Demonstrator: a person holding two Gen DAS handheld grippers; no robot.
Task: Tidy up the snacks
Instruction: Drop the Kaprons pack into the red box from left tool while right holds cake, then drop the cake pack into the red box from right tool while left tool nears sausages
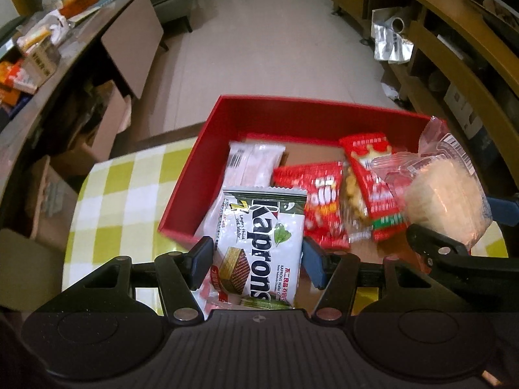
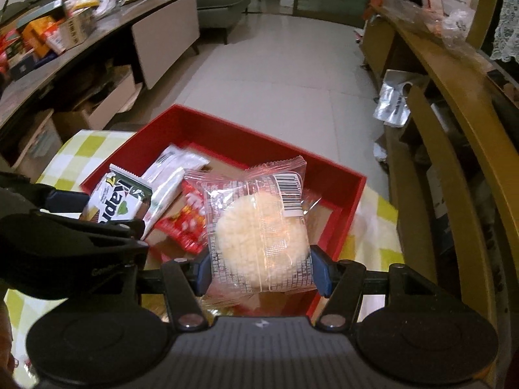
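Note:
A red box (image 1: 194, 168) stands on a yellow-checked tablecloth (image 1: 123, 191); it also shows in the right wrist view (image 2: 352, 204). In it lie a pale pink wrapper (image 1: 253, 165) and red snack packs (image 1: 321, 204). My left gripper (image 1: 258, 264) is shut on a white and green Kaprons wafer pack (image 1: 259, 246), held over the box's near edge. My right gripper (image 2: 261, 269) is shut on a clear-wrapped round rice cake (image 2: 262, 227), held over the box. The cake also shows in the left wrist view (image 1: 444, 197), and the wafer pack in the right wrist view (image 2: 120, 204).
A long low cabinet (image 2: 162, 32) cluttered with boxes runs along the left. Wooden shelving (image 2: 454, 103) runs along the right, with a silver bag (image 2: 394, 103) on the floor beside it. Pale tiled floor (image 2: 275, 74) lies beyond the table.

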